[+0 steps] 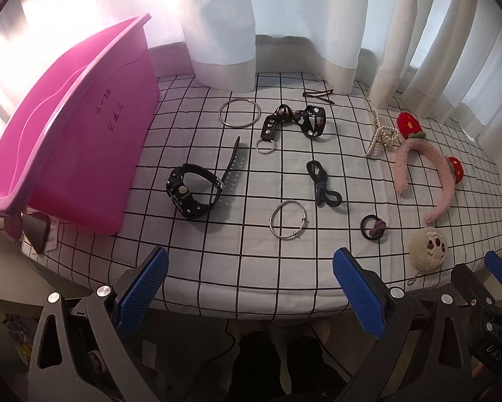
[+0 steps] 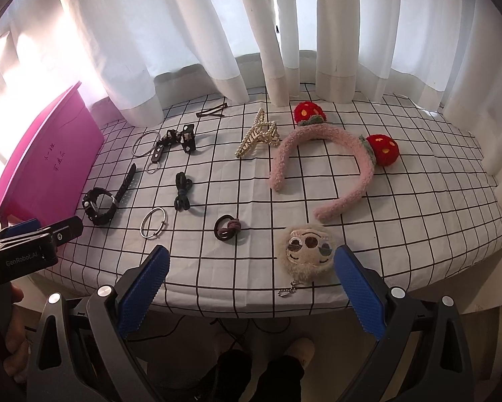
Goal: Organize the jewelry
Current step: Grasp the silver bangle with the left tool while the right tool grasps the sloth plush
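Eleven accessories lie spread on a black-gridded white cloth [image 1: 217, 268], none yet in the pink plastic bin [image 1: 83, 140] standing at the left edge of the table. Both grippers hover off the near edge, jaws spread wide and holding nothing. The left gripper [image 1: 251, 288] faces the thin silver bangle [image 1: 287, 220], straight ahead of its blue ribbed pads [image 1: 140, 288], and sits nearer the bin, the black rubber watch [image 1: 192, 191] and the large steel ring [image 1: 239, 113]. The right gripper [image 2: 251, 288] faces the plush sloth keychain [image 2: 306, 253], which lies just ahead and right of centre between its fingers, bead chain trailing toward the table edge. Beyond it curves a fuzzy pink headband [image 2: 321, 171] with two red knitted strawberries, its open ends pointing at the camera. A pearl claw clip [image 2: 257, 137], a knotted dark hair cord [image 2: 183, 191], a brown hair tie [image 2: 227, 229], a studded patterned strap [image 1: 292, 122] and a bobby pin [image 1: 317, 95] fill the middle. Judged from this layout, the soft keychain is the right hand's easiest first pick; the flat bangle would need a grip across its rim.
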{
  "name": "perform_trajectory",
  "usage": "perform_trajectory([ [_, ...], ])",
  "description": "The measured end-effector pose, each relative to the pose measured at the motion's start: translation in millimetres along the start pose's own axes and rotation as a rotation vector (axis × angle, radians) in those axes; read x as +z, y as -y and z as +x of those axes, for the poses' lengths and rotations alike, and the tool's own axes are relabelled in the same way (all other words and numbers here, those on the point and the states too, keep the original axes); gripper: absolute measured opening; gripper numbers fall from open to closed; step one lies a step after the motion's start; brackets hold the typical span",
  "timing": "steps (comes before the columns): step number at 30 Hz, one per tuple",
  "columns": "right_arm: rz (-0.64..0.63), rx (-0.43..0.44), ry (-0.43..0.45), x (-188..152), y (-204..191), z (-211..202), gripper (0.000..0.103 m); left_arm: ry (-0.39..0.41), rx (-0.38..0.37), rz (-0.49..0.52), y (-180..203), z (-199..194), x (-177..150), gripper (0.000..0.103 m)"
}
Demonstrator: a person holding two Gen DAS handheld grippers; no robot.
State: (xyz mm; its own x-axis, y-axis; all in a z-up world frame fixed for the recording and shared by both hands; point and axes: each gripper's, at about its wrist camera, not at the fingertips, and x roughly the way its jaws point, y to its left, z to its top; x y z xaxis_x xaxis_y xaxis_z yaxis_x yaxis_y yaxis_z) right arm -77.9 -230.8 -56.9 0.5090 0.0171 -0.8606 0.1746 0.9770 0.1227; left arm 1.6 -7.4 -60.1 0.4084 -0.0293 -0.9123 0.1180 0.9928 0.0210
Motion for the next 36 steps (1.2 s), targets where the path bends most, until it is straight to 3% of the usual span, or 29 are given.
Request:
perform_trajectory([
  [6, 0.042, -0.033, -0.048, -19.6, 24.9, 27.8, 0.094, -0.007, -0.029, -0.045, -12.0, 29.9, -14.9, 0.097],
  [12, 0.092, -0.033, -0.072, -30.9, 47.8, 54.5, 0.094, -0.021, -0.027, 0.002, 0.0, 64.3, -22.6, 0.097],
  [20, 0.073, -0.047, -0.067, -31.8, 52.7, 79.6, 0.094, -0.020, -0.081, 0.010, 23.0, 102.0, -13.2, 0.097],
  [31, 0.061, -0.070, -0.059, -26.3, 54.8, 104.6, 0.094, -0.027, -0.084, 0.013, 31.6, 132.5, -9.0, 0.097],
  [36, 0.061, -0.082, -0.059, -24.5, 57.5, 114.0, 0.094, 0.009, -0.062, 0.039, 36.8, 137.4, -4.3, 0.097],
])
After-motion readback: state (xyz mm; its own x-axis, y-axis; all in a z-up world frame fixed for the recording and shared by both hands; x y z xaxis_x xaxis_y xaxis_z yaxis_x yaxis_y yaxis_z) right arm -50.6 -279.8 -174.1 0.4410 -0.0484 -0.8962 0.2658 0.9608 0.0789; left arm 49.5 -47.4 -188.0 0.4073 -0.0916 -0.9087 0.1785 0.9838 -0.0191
